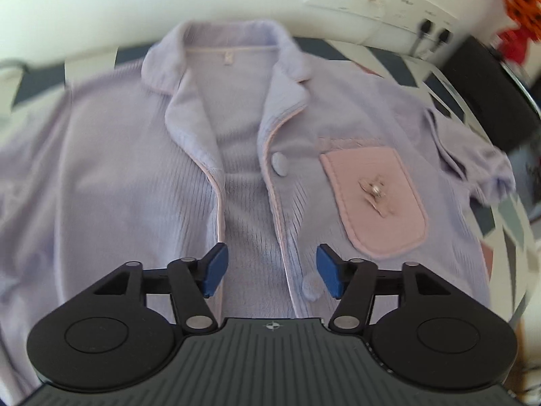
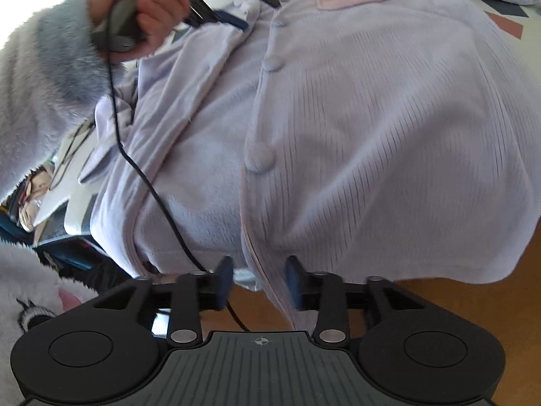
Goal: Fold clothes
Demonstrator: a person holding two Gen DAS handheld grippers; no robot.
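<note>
A lilac ribbed pyjama shirt (image 1: pixel 135 176) lies face up on the table, collar at the far side, front placket partly open. It has a pink chest pocket (image 1: pixel 375 196) with a small bow. My left gripper (image 1: pixel 270 269) is open, hovering over the open placket near a lower button (image 1: pixel 312 287). In the right wrist view the same shirt (image 2: pixel 389 135) hangs over the table's near edge. My right gripper (image 2: pixel 258 282) is open with its pads either side of the bottom hem at the placket. The left gripper (image 2: pixel 223 17) and the hand holding it show at the upper left there.
A patterned table cover (image 1: pixel 439 77) lies under the shirt. A white wall with sockets (image 1: pixel 429 27) stands behind. A dark box (image 1: pixel 493 94) sits at the far right. A black cable (image 2: pixel 148 182) crosses the shirt. The wooden floor (image 2: pixel 456 304) lies below the table edge.
</note>
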